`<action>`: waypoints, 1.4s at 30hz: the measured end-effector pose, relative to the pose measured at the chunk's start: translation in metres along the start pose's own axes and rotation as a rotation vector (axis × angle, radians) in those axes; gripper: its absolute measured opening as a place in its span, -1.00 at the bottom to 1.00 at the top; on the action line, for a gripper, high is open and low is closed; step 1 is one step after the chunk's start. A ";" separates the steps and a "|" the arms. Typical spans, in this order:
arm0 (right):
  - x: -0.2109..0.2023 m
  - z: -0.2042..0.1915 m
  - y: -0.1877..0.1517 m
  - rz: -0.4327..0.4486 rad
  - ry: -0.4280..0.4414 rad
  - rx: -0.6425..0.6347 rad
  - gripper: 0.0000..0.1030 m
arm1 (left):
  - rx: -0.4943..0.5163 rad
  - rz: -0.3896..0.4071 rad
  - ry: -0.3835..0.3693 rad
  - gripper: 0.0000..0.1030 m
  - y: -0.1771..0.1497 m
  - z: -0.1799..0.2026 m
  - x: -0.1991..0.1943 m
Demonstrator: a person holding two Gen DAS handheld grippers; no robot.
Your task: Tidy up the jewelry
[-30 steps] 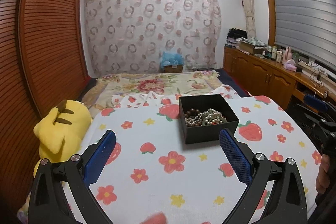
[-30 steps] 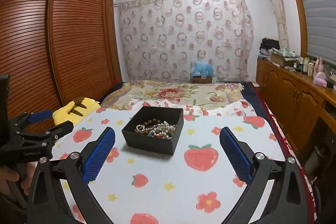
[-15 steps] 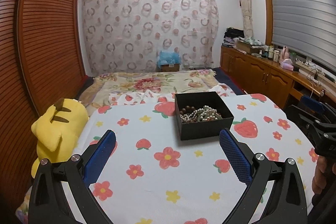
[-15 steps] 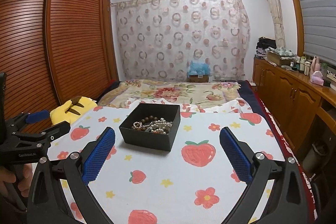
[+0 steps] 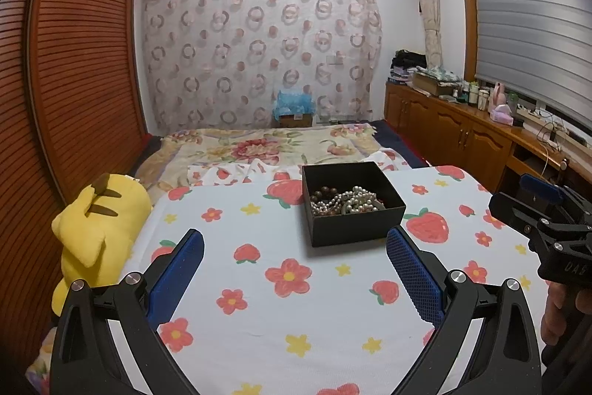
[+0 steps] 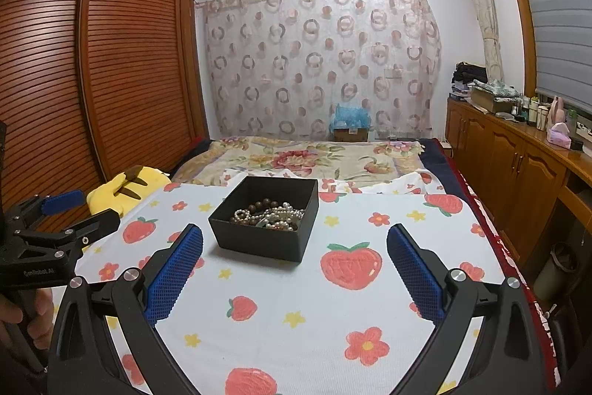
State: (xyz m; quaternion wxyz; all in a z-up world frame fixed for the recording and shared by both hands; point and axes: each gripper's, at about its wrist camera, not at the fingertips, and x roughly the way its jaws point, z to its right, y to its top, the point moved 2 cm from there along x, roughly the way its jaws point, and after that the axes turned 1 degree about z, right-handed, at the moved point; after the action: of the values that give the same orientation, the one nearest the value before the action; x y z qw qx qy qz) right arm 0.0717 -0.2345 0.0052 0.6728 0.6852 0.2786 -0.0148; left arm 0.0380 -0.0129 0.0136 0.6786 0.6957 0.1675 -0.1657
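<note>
Sitting heaped in an open black box (image 5: pixel 351 204), the jewelry (image 5: pixel 346 200) is a tangle of pearl strands and dark brown beads, and the box rests on the surface (image 5: pixel 314 302) under a white cloth printed with strawberries and flowers. We see no loose pieces on the cloth around it. That fits two readings: the pieces gathered into the box as the job's end, or a jumble waiting to be sorted out. We cannot tell which.

We hold the left hand-held gripper (image 5: pixel 295 274) short of the box, its blue pads spread wide with nothing between them. The right hand-held gripper (image 6: pixel 295 274) also stands wide apart and empty, the box ahead and slightly left of its centre line.

If a strand is to be lifted, we judge it wise to come in from above the box's open top, close on a single strand, not the whole knot, and raise it slowly, since the strands look intertwined and could drag the light box along. The other gripper could steady the box wall.

From the left wrist we see the box's near and right walls, a yellow plush toy (image 5: pixel 94 221) at the left edge, and the right tool side-on. From the right wrist we see the box corner-on and the left tool in a hand (image 6: pixel 22 317).
</note>
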 end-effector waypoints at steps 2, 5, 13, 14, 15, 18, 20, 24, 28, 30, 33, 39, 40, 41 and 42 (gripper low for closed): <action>0.001 0.000 -0.002 -0.002 0.000 -0.001 0.95 | -0.001 -0.001 -0.002 0.85 0.000 0.000 0.001; 0.001 0.000 -0.002 -0.001 0.001 0.002 0.95 | 0.001 -0.001 0.001 0.85 0.000 0.000 0.001; 0.002 -0.001 -0.001 -0.001 0.000 -0.001 0.95 | 0.001 0.001 0.000 0.85 0.001 0.000 0.000; 0.002 -0.001 -0.001 0.000 -0.001 -0.001 0.95 | 0.001 0.001 0.001 0.85 0.000 0.000 0.000; 0.002 -0.001 -0.001 -0.001 -0.001 -0.001 0.95 | 0.001 0.000 0.000 0.85 0.000 0.000 0.000; 0.002 -0.002 -0.001 -0.001 -0.001 -0.001 0.95 | 0.001 0.001 0.001 0.85 0.000 0.000 0.000; 0.001 -0.002 0.000 -0.001 0.000 -0.001 0.95 | 0.001 0.001 0.001 0.85 0.000 0.000 0.000; 0.002 -0.002 -0.001 0.000 -0.001 -0.001 0.95 | 0.002 0.001 0.001 0.85 0.001 0.001 0.000; 0.002 -0.001 -0.001 -0.001 -0.001 -0.001 0.95 | 0.002 0.002 0.001 0.85 0.001 0.001 0.000; 0.002 -0.002 -0.001 -0.002 0.000 -0.001 0.95 | 0.001 0.003 0.000 0.85 0.001 0.001 0.000; 0.002 -0.001 -0.001 -0.001 0.000 -0.001 0.95 | 0.002 0.003 0.001 0.85 0.001 0.001 0.000; 0.002 -0.002 -0.001 0.000 -0.001 -0.003 0.95 | 0.003 0.004 0.001 0.85 0.000 0.001 0.000; 0.002 -0.002 -0.001 0.001 -0.001 -0.004 0.95 | 0.003 0.004 0.001 0.85 0.000 0.001 0.000; 0.002 -0.004 -0.001 0.001 -0.001 -0.004 0.95 | 0.003 0.004 0.001 0.85 0.000 0.001 0.000; 0.002 -0.003 -0.001 0.000 -0.001 -0.003 0.95 | 0.002 0.004 0.000 0.85 0.000 0.001 0.000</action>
State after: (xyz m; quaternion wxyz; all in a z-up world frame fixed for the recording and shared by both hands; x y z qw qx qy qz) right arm 0.0720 -0.2304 0.0036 0.6739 0.6842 0.2785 -0.0149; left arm 0.0379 -0.0141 0.0137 0.6782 0.6967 0.1658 -0.1646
